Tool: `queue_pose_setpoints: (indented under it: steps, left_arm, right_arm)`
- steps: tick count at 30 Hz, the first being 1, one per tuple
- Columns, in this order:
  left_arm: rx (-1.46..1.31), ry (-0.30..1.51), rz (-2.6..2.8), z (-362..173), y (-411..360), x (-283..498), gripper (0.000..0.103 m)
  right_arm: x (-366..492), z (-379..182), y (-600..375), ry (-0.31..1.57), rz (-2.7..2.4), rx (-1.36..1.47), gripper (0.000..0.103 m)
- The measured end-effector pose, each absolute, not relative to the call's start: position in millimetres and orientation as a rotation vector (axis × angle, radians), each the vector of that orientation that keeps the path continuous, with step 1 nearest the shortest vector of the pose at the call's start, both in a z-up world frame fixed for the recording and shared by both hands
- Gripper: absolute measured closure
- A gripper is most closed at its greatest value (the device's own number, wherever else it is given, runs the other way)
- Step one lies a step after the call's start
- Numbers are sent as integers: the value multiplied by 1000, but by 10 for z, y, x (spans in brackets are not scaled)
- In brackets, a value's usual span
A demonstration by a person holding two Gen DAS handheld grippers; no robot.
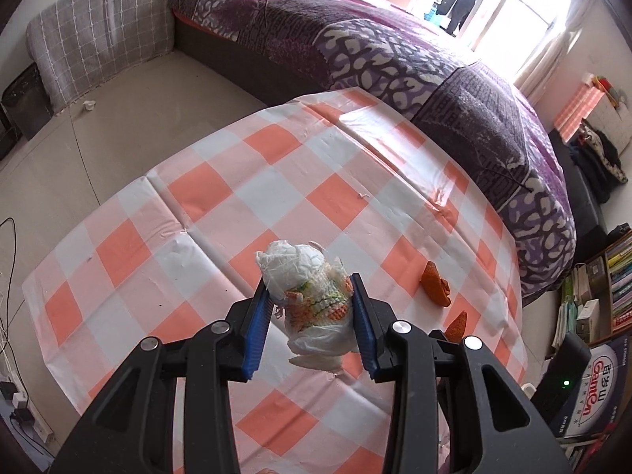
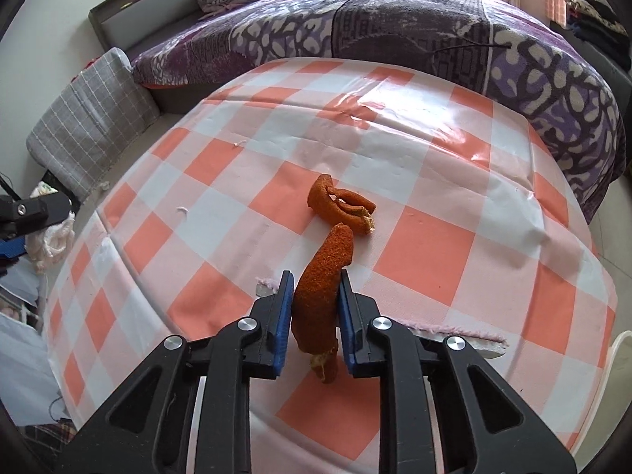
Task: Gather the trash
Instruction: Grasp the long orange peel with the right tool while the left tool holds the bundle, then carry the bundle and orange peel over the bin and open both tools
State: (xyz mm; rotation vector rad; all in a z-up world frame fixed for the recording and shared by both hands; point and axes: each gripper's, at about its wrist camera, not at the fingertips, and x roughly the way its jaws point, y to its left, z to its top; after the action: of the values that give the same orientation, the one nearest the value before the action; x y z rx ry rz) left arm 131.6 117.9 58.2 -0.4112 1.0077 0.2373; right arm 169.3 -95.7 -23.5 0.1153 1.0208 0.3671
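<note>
Left wrist view: my left hand-held gripper (image 1: 312,296) is clamped partway closed on a crumpled white wad of wrapping (image 1: 306,296), lifted above the checked desk (image 1: 197,197). My right hand-held gripper (image 2: 316,296) pinches a long orange peel strip (image 2: 322,292) between nearly closed pads; a curled peel (image 2: 343,207) lies on the desk just beyond it.

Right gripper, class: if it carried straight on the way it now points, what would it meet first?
The right gripper, shut on a long orange peel, points down at the checked tablecloth. The curled orange peel lies just beyond the held strip's tip, so that probably comes first, though depth is unclear.
</note>
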Motion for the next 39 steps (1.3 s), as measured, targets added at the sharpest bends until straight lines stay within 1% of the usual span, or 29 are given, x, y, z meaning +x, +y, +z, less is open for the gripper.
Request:
queue_pose_setpoints:
  steps: [2, 5, 10, 28, 39]
  left_arm:
    - [-428, 986, 233, 635, 1194, 1309, 64]
    - [-427, 937, 224, 747, 1156, 1286, 64]
    - [-349, 854, 224, 914, 970, 1258, 64]
    - [-284, 835, 163, 946, 549, 1215, 64]
    - [-241, 835, 111, 963, 178, 1197, 64]
  right_arm:
    - [1688, -107, -1022, 991, 418, 190, 83]
    - [1620, 199, -1113, 893, 465, 247, 83]
    - [1506, 501, -1187, 794, 457, 250, 83]
    - [1136, 879, -1542, 696, 415, 235, 83]
    - [1042, 932, -1808, 694, 315, 208, 83]
